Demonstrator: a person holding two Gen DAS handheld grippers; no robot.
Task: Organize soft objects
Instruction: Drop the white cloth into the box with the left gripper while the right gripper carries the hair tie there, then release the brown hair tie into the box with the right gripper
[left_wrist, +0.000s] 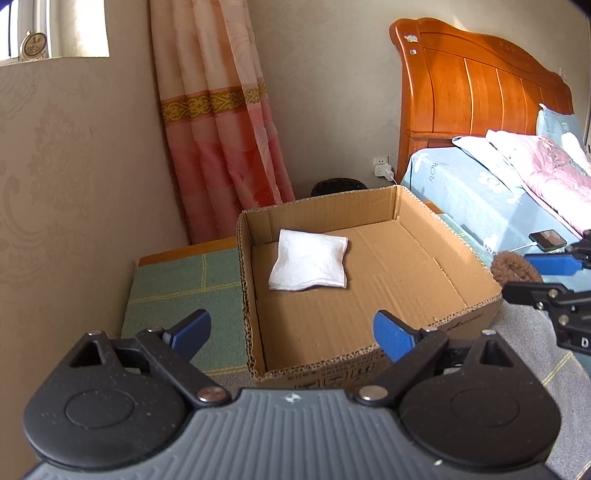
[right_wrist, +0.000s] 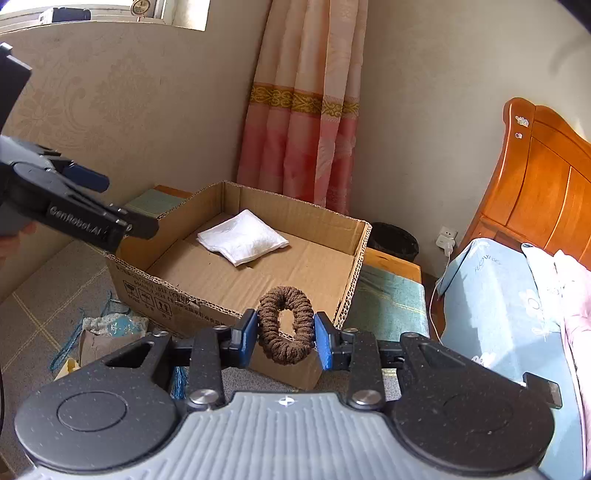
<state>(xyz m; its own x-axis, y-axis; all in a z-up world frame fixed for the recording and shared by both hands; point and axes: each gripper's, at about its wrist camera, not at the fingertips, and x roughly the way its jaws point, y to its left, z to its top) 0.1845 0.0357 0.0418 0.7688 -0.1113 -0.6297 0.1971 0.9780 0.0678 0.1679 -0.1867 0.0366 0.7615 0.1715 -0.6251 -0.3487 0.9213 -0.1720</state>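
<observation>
An open cardboard box (left_wrist: 476, 295) (right_wrist: 147, 284) stands on a padded surface. A folded white cloth (left_wrist: 310, 263) (right_wrist: 242, 236) lies flat in its far left part. My right gripper (right_wrist: 285, 334) is shut on a brown fuzzy scrunchie (right_wrist: 284, 325), held just above the box's near right corner; the scrunchie also shows at the right in the left wrist view (left_wrist: 513, 267). My left gripper (left_wrist: 291, 332) is open and empty, above the box's near left edge. It shows at the left in the right wrist view (right_wrist: 110, 206).
A pink curtain (left_wrist: 218, 122) hangs behind the box. A wooden bed (left_wrist: 480, 85) with blue and pink bedding is on the right, with a phone (left_wrist: 547, 239) on it. A small bag and blue string (right_wrist: 107, 328) lie left of the box. A black bin (right_wrist: 393, 240) stands behind.
</observation>
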